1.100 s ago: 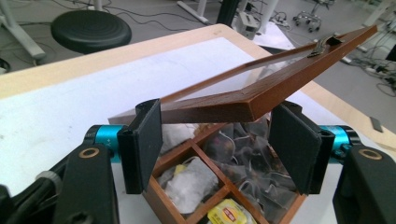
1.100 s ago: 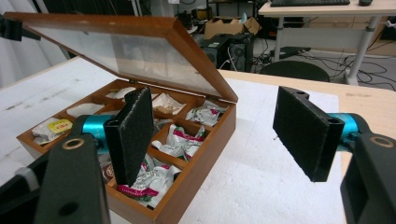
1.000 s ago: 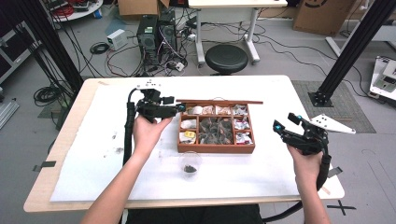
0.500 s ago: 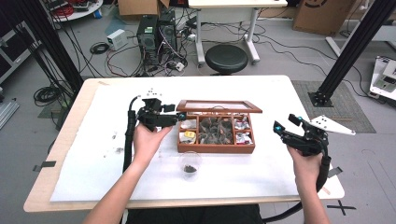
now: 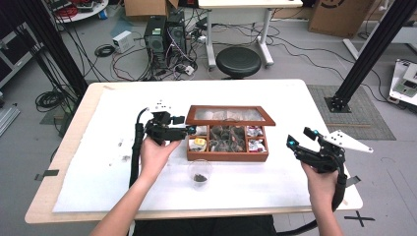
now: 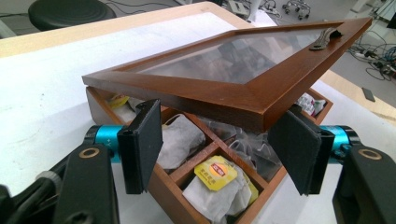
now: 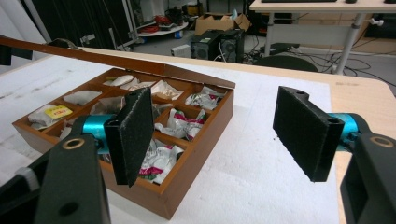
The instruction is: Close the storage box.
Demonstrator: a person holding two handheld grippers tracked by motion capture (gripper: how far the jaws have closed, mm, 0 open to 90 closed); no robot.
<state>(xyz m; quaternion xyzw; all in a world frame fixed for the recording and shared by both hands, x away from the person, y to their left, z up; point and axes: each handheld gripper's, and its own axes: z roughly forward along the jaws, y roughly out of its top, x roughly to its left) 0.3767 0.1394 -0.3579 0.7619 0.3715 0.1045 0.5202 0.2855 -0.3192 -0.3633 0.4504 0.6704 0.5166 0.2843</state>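
The lid (image 5: 229, 115) of the wooden box (image 5: 228, 150) stands lower than it did a second ago: then it was raised well above the compartments, now it slopes down close over them, hinged at the far side. The left tongs (image 5: 189, 131) have come down with it at the box's left end. In the left gripper view their pads (image 6: 144, 142) stand apart on either side of the lid's front corner (image 6: 261, 109), not pressing on it, so the lid seems to rest on them, not gripped. I judge the lid is being closed and is almost down.

The box sits mid-surface (image 5: 98, 162), its compartments full of tea bags (image 6: 217, 173). Just near of it stands a small clear cup (image 5: 200, 172), apart from the box. At the right the right tongs (image 5: 301, 139) hover open and empty, well clear. Only the left tongs themselves stand under the lid's path.
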